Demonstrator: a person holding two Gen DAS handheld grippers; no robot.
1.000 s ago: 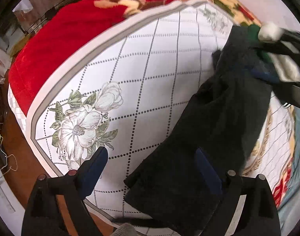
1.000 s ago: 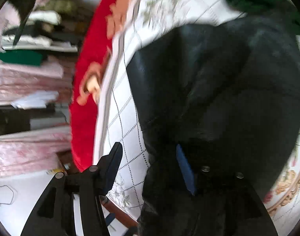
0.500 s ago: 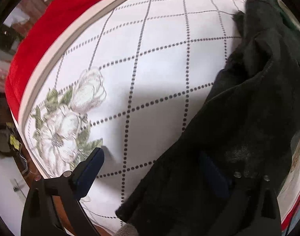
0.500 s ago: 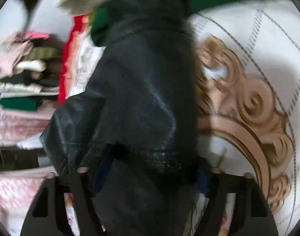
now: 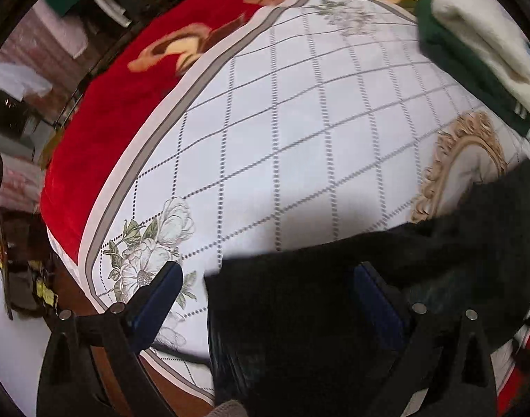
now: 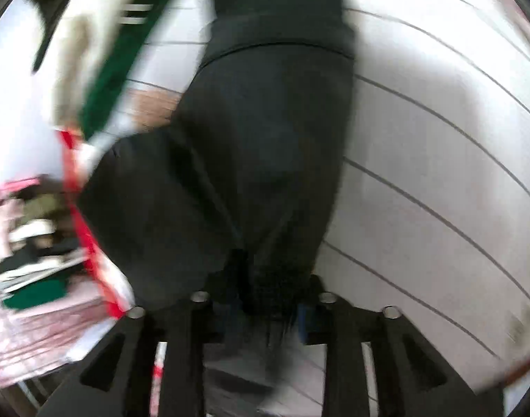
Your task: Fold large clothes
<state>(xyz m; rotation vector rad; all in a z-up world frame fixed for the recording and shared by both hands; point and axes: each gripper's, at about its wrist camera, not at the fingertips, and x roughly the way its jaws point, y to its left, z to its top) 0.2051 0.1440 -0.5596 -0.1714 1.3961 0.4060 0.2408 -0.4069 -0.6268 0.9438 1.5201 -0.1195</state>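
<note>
Two claws are on one black garment (image 5: 334,312), and the move to come depends on how the cloth runs between them. Closest to us, our right claw (image 6: 265,307) is clenched on a bunched edge of the garment, and the cloth goes straight away from its fingertips, long axis ahead of the claw, over the white quilted bed cover (image 6: 439,139). This view is blurred, so we cannot read the seams. Our left claw (image 5: 265,295) stands spread wide: its left finger (image 5: 153,299) is over the flower print of the cover, its right finger (image 5: 376,299) over the dark cloth, and nothing is pinched between them. From this claw the garment lies ahead and to the right, with its free edge between the fingers. We judge that the left claw is nearer to that loose edge and must close on it. Farther off to the right lies a green and cream pile of clothes (image 5: 473,52), apart from the garment.
</note>
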